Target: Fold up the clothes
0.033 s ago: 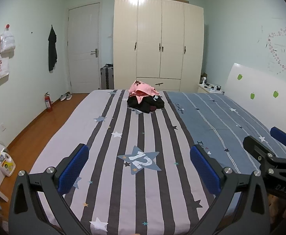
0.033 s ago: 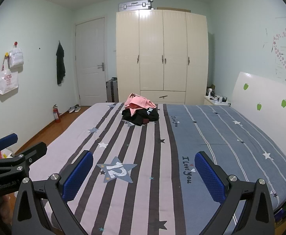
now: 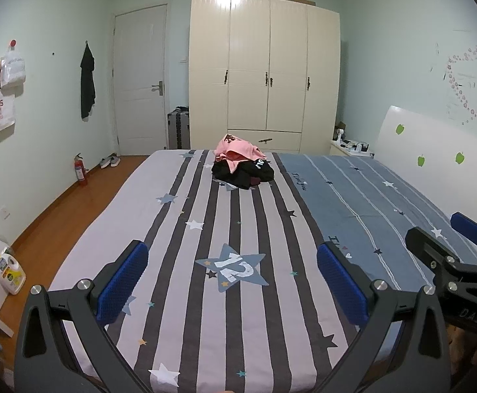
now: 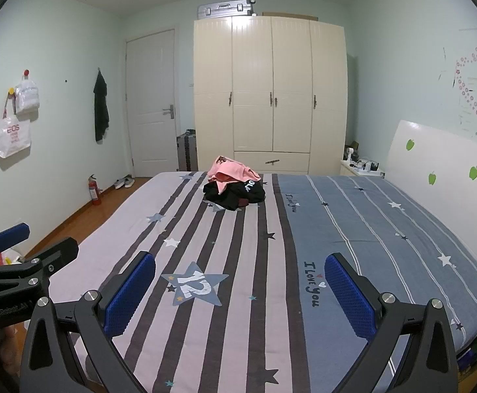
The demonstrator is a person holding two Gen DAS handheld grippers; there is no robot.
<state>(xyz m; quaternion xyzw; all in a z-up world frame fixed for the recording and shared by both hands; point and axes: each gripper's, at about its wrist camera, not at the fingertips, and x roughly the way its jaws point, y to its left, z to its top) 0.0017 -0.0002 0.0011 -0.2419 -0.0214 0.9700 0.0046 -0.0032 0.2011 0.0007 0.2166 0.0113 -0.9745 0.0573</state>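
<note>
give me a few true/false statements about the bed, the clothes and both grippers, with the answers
1. The clothes lie in a heap at the far end of the bed. True.
2. The left gripper is shut on a pink top. False: its jaws are wide open and hold nothing.
3. A pink garment sits on top of the dark ones. True.
4. The right gripper is touching the heap. False: it is open, over the near part of the bed, well short of the clothes.
5. The wardrobe doors stand open. False: all are closed.
</note>
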